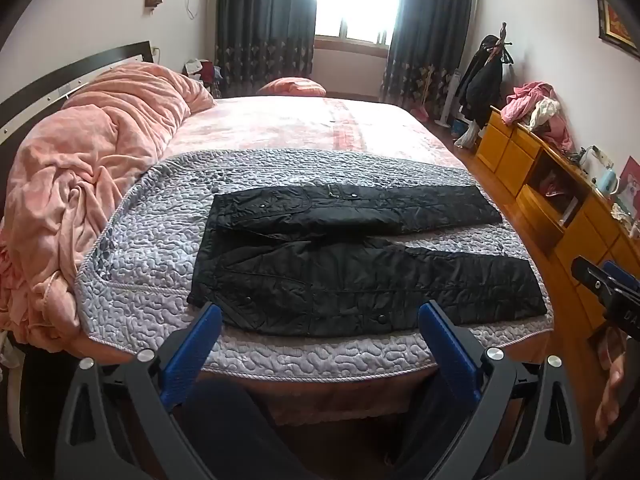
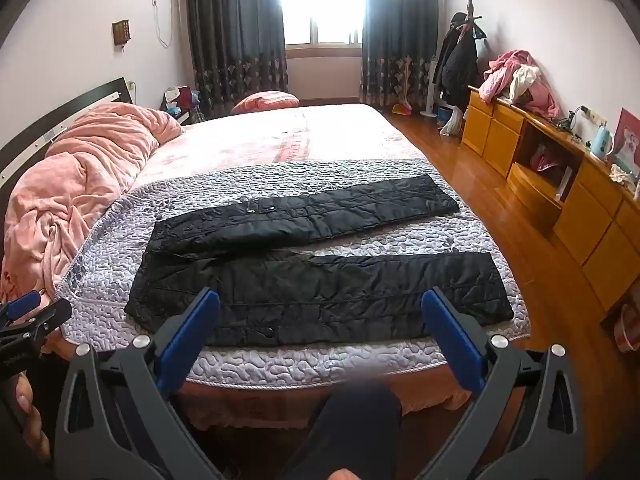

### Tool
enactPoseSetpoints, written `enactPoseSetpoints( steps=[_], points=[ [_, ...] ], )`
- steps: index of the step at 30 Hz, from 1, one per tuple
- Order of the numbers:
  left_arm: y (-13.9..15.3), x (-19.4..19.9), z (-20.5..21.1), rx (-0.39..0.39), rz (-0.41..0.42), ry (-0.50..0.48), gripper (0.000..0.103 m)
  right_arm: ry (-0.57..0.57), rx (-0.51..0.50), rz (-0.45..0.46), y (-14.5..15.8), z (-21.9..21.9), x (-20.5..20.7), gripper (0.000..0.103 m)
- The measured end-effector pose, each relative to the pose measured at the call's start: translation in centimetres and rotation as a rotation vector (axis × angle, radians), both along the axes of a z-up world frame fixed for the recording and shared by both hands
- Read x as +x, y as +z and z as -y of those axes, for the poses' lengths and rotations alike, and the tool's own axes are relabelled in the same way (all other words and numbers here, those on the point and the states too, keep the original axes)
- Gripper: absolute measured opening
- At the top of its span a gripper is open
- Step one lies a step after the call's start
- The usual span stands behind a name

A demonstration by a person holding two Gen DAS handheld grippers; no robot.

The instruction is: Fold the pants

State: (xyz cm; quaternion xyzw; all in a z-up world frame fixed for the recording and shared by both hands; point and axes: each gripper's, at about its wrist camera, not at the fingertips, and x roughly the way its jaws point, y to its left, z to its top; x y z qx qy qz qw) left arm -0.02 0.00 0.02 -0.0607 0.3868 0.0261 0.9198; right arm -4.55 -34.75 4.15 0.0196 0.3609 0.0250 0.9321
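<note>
Black quilted pants point(image 1: 360, 256) lie flat on a grey quilted mat point(image 1: 152, 240) at the near end of the bed, waist to the left, both legs stretched to the right. They also show in the right wrist view point(image 2: 320, 264). My left gripper point(image 1: 320, 312) is open and empty, held just short of the pants' near edge. My right gripper point(image 2: 320, 300) is open and empty, over the near leg's front edge. The right gripper also shows at the right edge of the left wrist view point(image 1: 604, 284), and the left gripper at the left edge of the right wrist view point(image 2: 28, 320).
A bunched pink blanket point(image 1: 80, 160) lies on the bed's left side by the headboard. A yellow wooden dresser point(image 2: 560, 184) with piled clothes lines the right wall across a wooden floor strip point(image 2: 500, 216). A coat rack point(image 2: 460, 56) stands by the curtained window.
</note>
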Motion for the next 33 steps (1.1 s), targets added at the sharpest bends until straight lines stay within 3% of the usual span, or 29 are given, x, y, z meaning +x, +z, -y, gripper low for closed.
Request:
enactPoseSetpoints(
  steps=[33],
  points=[
    [-0.3, -0.18, 0.11, -0.003, -0.007, 0.002, 0.099, 0.0, -0.01, -0.001, -0.16, 0.2, -0.03, 0.101]
  ],
)
